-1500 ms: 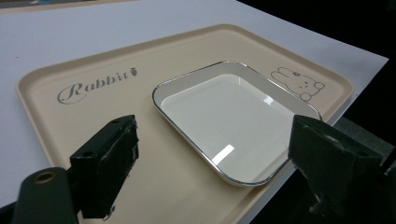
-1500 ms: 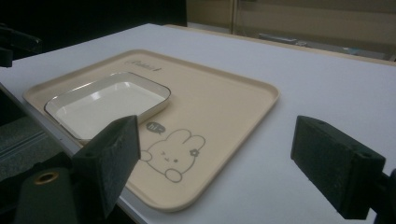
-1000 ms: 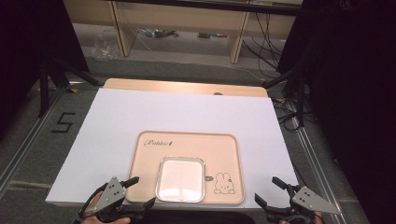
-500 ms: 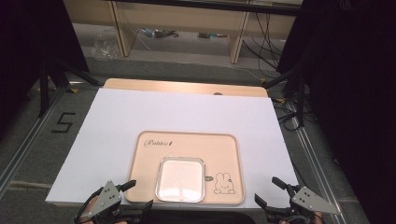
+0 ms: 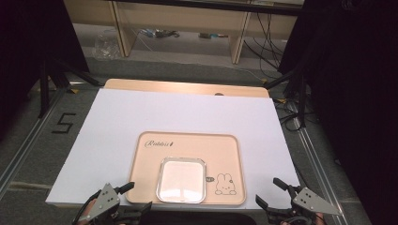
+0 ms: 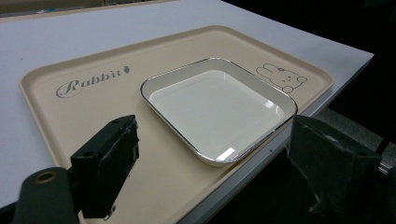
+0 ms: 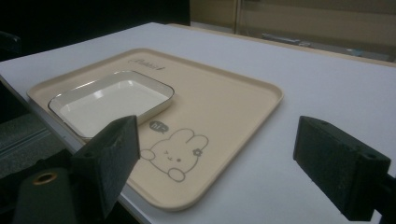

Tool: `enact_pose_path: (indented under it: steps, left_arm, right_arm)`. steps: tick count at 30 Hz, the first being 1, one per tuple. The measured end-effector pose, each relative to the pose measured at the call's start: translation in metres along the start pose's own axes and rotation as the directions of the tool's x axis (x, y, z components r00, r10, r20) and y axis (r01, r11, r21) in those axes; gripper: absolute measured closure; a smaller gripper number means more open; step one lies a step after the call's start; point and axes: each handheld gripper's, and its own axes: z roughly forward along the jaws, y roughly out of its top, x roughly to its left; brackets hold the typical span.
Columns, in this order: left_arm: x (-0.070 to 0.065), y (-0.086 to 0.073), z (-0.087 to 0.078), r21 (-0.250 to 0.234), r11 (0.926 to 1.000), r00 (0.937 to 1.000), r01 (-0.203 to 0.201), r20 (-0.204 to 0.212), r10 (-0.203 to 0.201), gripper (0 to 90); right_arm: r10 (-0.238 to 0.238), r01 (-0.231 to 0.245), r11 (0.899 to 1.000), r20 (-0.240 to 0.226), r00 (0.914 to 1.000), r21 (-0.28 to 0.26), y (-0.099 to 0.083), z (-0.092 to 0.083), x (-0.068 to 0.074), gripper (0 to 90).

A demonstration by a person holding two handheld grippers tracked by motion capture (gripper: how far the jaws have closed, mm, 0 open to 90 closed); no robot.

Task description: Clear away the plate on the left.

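Looking down in the high view, we see the square white dish [image 5: 182, 180] on the beige rabbit tray [image 5: 187, 145], low centre of frame. Our left gripper [image 5: 129, 199] sits at lower left, nearer the dish than our right gripper [image 5: 272, 194] at lower right. Both hold their jaws spread wide and empty, so we judge the left better placed.

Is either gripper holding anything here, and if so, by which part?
Nothing is held. The left gripper and right gripper are both open, clear of the tray and dish.
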Motion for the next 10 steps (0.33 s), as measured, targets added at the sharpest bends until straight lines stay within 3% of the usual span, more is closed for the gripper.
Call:
enact_pose_path:
  steps: [4,10]
  left_arm:
    - [0.0020,0.0011,-0.0010,0.000,0.9997,0.9997,-0.024,-0.003,0.024,15.7]
    - [0.0018,0.0009,-0.0008,0.002,0.9999,0.9999,-0.016,-0.001,0.016,15.6]
  right_arm:
    - [0.002,-0.002,1.000,-0.013,0.9999,0.002,0.0000,0.0003,0.0002,15.3]
    - [0.001,-0.001,1.000,-0.013,0.9999,0.002,0.0000,0.0005,0.0000,15.3]
